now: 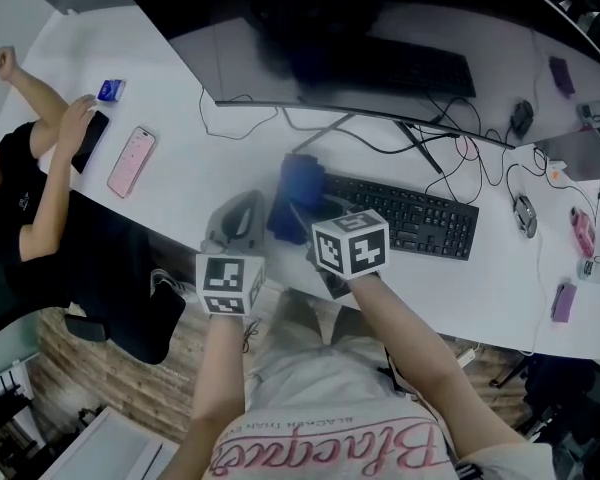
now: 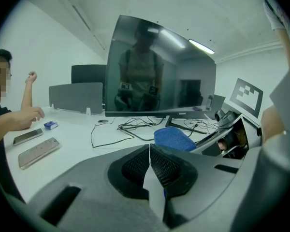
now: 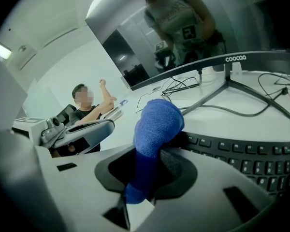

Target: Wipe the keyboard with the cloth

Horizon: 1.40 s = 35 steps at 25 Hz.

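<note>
A black keyboard (image 1: 412, 219) lies on the white desk (image 1: 180, 183) in front of the monitor; its keys also show in the right gripper view (image 3: 251, 159). My right gripper (image 3: 152, 170) is shut on a blue cloth (image 3: 155, 124), which stands bunched up out of the jaws over the keyboard's left end. From the head view the cloth (image 1: 297, 194) covers that left end. My left gripper (image 2: 150, 153) is shut with nothing in it; it hovers just left of the cloth (image 2: 173, 138) and off the keyboard. In the head view the left gripper (image 1: 237, 220) sits beside the right one (image 1: 302, 216).
A large monitor (image 1: 310, 48) on a stand, with loose cables (image 1: 450, 153), is behind the keyboard. A mouse (image 1: 524, 215) lies to its right. Two phones (image 1: 130, 161) and a seated person (image 1: 25, 198) are at the desk's left. The desk's near edge runs under my arms.
</note>
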### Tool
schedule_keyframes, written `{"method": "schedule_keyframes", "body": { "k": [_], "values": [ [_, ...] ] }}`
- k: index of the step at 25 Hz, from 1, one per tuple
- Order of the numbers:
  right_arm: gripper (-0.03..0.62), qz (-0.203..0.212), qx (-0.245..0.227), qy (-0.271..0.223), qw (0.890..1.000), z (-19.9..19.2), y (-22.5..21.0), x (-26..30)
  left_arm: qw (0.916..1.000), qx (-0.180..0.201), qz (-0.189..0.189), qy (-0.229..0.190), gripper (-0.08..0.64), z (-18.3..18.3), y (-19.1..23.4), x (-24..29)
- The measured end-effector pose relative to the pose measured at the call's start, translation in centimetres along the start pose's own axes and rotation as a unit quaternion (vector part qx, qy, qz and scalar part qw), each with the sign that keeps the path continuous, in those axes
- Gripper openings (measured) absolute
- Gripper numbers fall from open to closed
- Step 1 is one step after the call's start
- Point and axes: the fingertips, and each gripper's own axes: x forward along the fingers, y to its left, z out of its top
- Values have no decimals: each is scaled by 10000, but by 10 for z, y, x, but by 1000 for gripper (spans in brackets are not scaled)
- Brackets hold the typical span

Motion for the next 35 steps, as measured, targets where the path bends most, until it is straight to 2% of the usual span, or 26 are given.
{"method": "schedule_keyframes", "body": {
  "k": [20, 35],
  "values": [
    [92, -486, -124, 82, 9987, -15, -50, -59, 9994, 156, -300, 71, 6, -1, -78, 15],
    [92, -738, -259, 217, 9967, -28, -91, -103, 9983, 299, -506, 46, 6, 12, -140, 33]
  ]
}}
